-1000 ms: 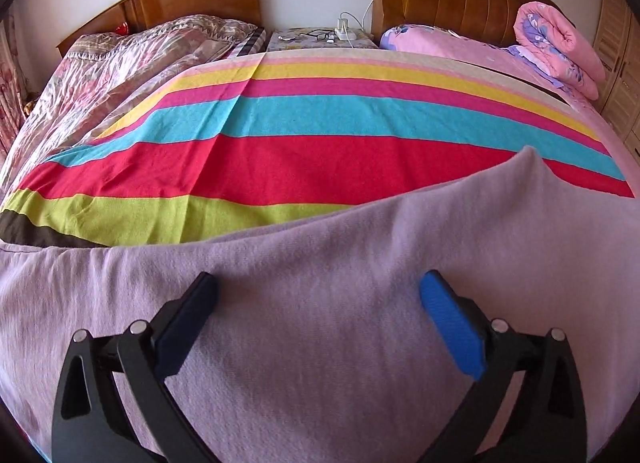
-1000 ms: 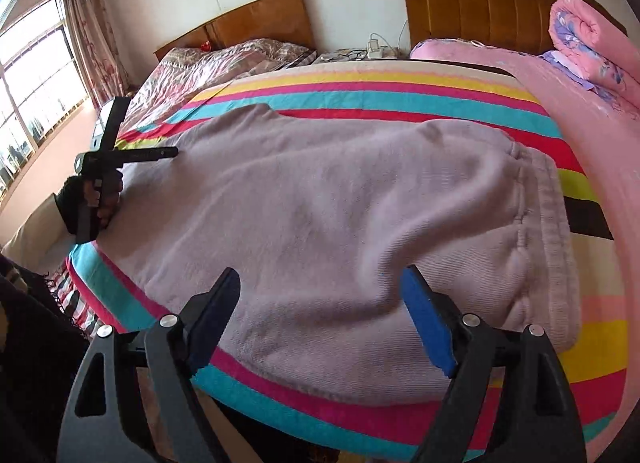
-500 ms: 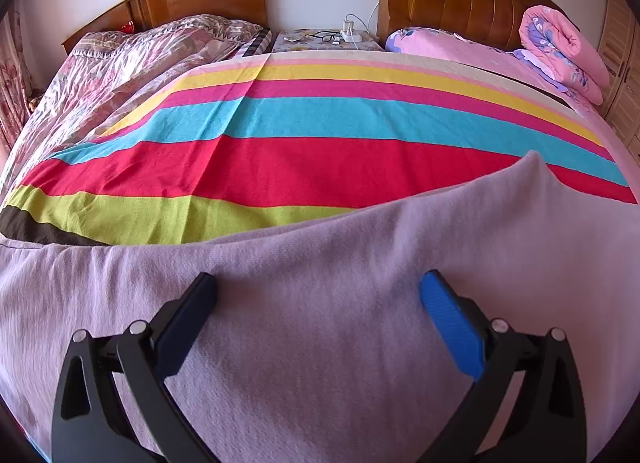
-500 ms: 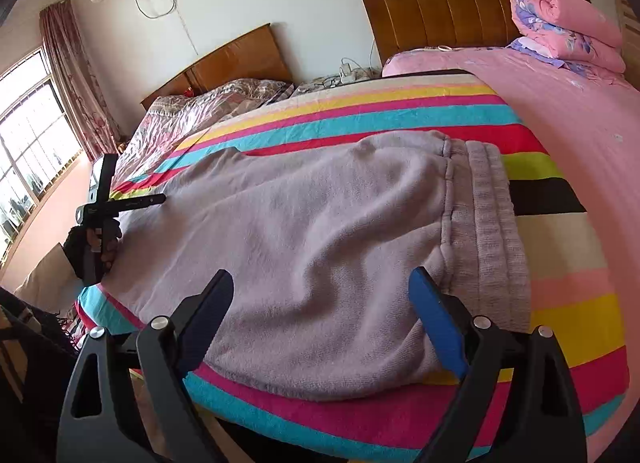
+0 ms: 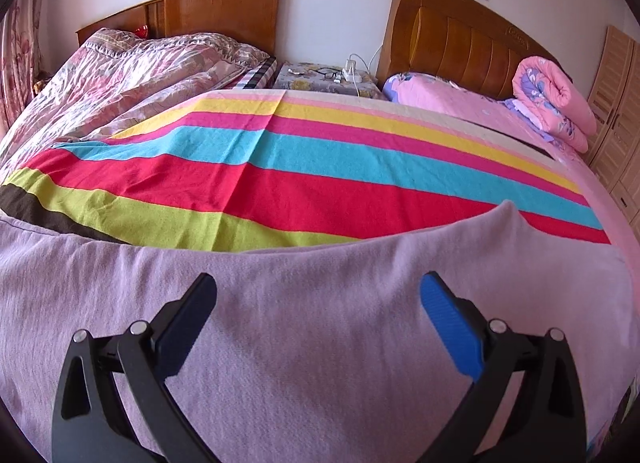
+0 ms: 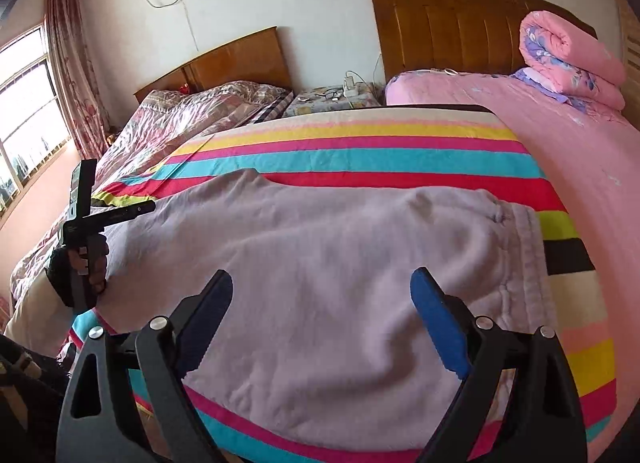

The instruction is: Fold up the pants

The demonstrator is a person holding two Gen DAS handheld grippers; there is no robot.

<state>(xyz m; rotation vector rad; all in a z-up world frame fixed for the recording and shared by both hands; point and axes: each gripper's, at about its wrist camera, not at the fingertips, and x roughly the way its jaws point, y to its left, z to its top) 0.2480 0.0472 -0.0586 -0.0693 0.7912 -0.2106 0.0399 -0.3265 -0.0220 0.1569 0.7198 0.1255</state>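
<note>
I am holding my right gripper (image 6: 320,303) wide open and empty above the lilac pants (image 6: 340,263), which are lying flat across the striped blanket (image 6: 360,155). My left gripper (image 5: 316,303) is hovering equally open and empty over the legs. I am judging both should pinch matching edges, lifting evenly.

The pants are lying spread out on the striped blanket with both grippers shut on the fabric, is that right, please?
Not quite: the pants do lie spread on the striped blanket, but both wrist views show the left gripper and right gripper open, holding nothing.
</note>
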